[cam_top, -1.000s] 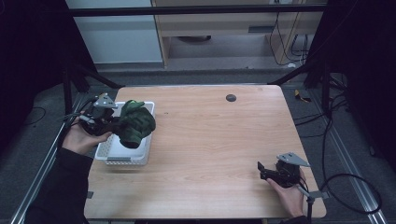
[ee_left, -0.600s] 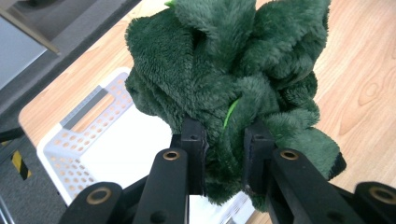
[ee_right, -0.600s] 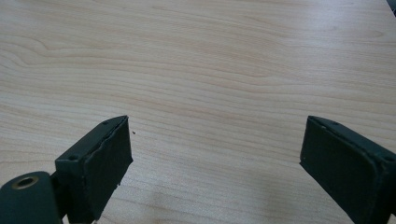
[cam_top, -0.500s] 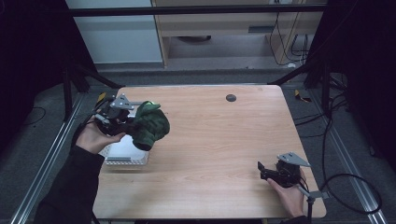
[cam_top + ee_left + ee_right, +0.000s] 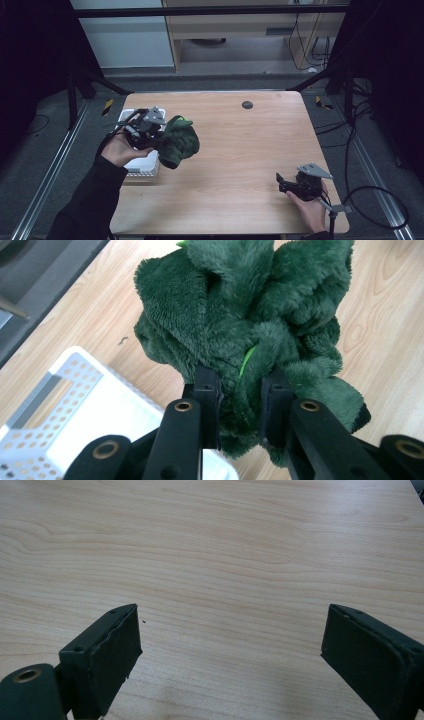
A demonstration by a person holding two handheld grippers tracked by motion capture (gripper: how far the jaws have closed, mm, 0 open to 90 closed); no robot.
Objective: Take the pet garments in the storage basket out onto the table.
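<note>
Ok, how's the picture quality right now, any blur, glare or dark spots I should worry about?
High view: surroundings are dark, the wooden table evenly lit, the green plush cloth slightly soft. Left gripper view: cloth sharp, white perforated basket a bit bright. Right gripper view: soft sheen on the wood, the near jaws blurred.

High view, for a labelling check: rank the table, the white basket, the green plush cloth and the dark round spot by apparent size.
1. table
2. white basket, partly hidden
3. green plush cloth, raised nearer the camera, so unsure against the basket
4. dark round spot

Lab setting indicated: table [image 5: 240, 150] enclosed by black frame [image 5: 200, 10], cables [image 5: 370, 195] trailed over grey floor [image 5: 45, 150].
</note>
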